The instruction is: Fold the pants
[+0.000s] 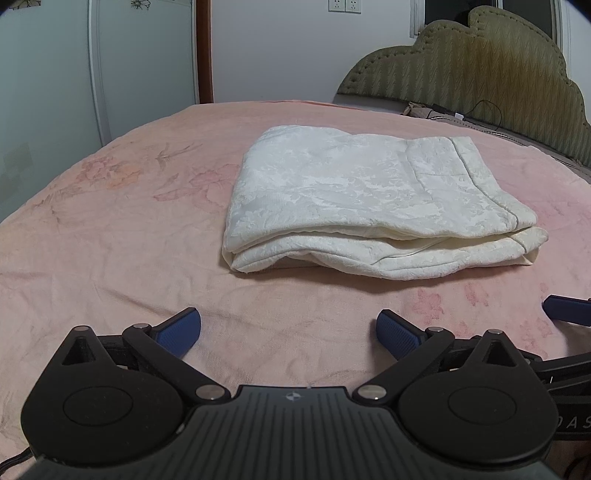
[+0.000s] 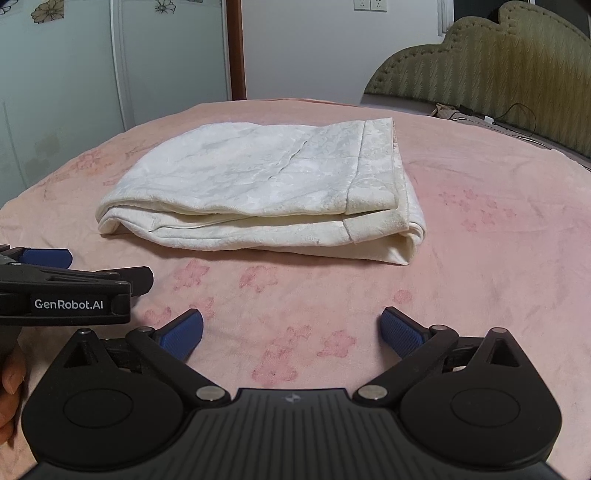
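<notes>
A: How far along does the folding look?

B: Close to finished, I'd judge. The cream pants [image 1: 373, 206] lie as one compact stacked bundle on the pink floral bedspread [image 1: 110, 258], towards the middle of the bed, with several layers showing along the near edge. Neither gripper touches them.

A: Anything left to do?

B: Maybe tidying. The near edge in the right wrist view gapes a little between the layers, and the lower layer pokes out past the upper one at the right corner. Whether another fold is wanted, I can't tell.

A: And the jaws?

B: The left gripper [image 1: 288, 334] has its blue pads spread wide over bare bedspread, nothing between them. The right gripper [image 2: 291, 332] is the same, wide apart and empty. Both hover short of the bundle, side by side.

A: Counts?

B: One pair of pants, two grippers, four blue pads in all. One olive padded headboard [image 1: 480, 70] behind the bed, one dark cable [image 1: 484, 114] lying at its foot, and two wall sockets [image 1: 343, 5] up top. Part of a hand [image 2: 11, 391] shows at the left edge of the right wrist view, on the left gripper's handle
</notes>
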